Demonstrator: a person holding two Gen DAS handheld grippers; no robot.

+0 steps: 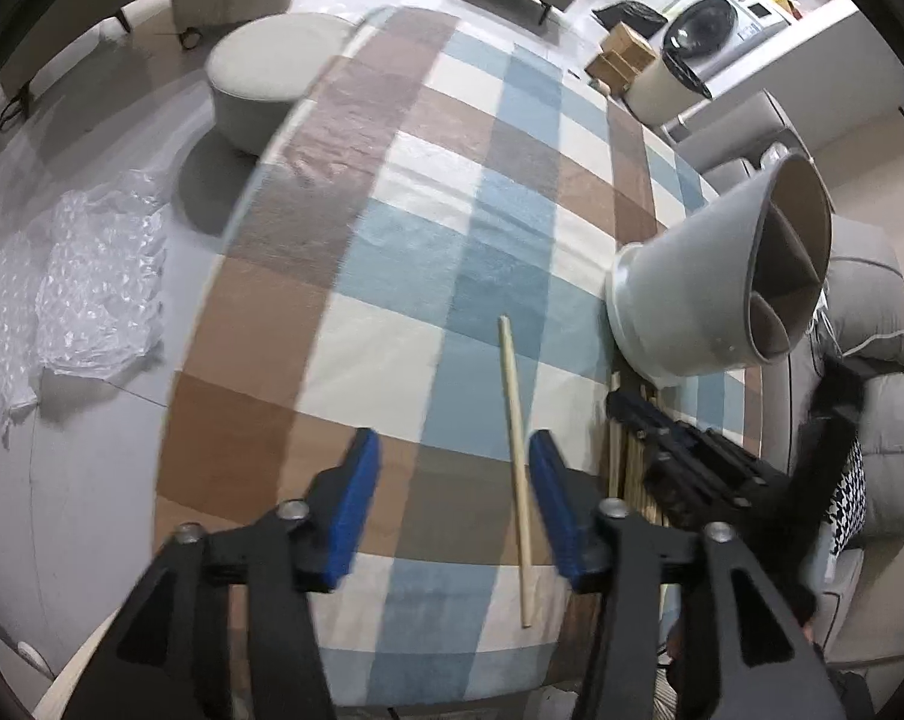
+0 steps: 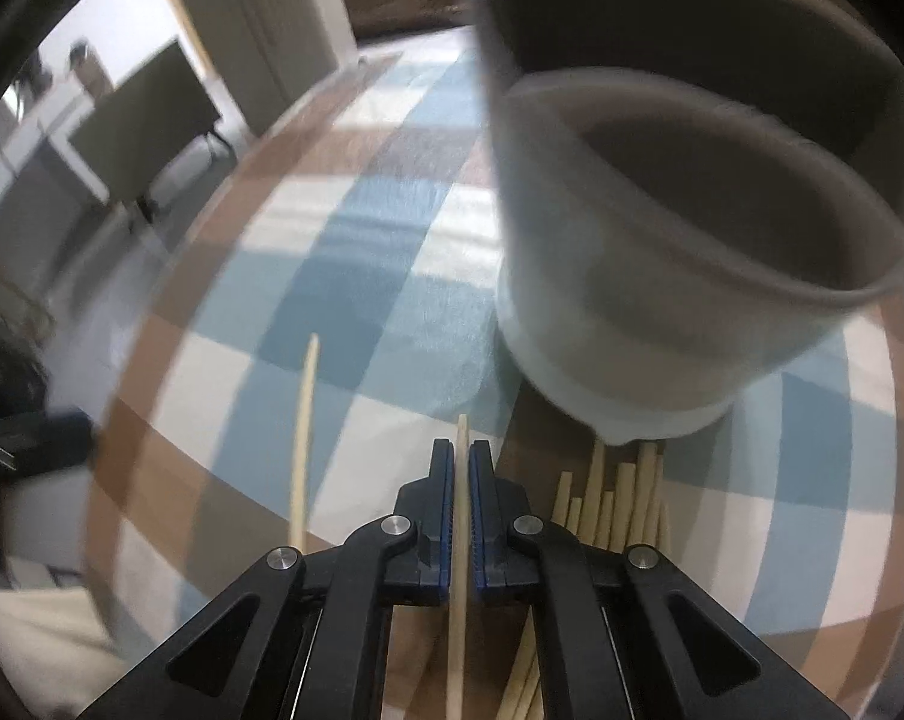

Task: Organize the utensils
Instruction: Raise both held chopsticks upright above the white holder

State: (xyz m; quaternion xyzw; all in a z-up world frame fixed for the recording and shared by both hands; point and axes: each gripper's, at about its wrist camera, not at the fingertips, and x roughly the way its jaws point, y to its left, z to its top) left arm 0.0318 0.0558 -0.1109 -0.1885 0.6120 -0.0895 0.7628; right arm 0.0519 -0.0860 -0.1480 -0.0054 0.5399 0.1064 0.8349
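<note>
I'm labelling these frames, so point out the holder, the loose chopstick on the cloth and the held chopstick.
holder [image 1: 686, 294], left wrist view, on its grey outer wall.
loose chopstick [image 1: 517, 456], left wrist view, mid-shaft.
held chopstick [image 2: 463, 438], right wrist view, on the tip above the right tool.

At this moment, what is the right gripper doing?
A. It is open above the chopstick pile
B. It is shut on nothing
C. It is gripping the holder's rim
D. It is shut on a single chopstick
D: in the right wrist view the right gripper has its blue pads closed on one chopstick that runs between them, with the pile to its right and the grey utensil holder ahead, untouched.
</note>
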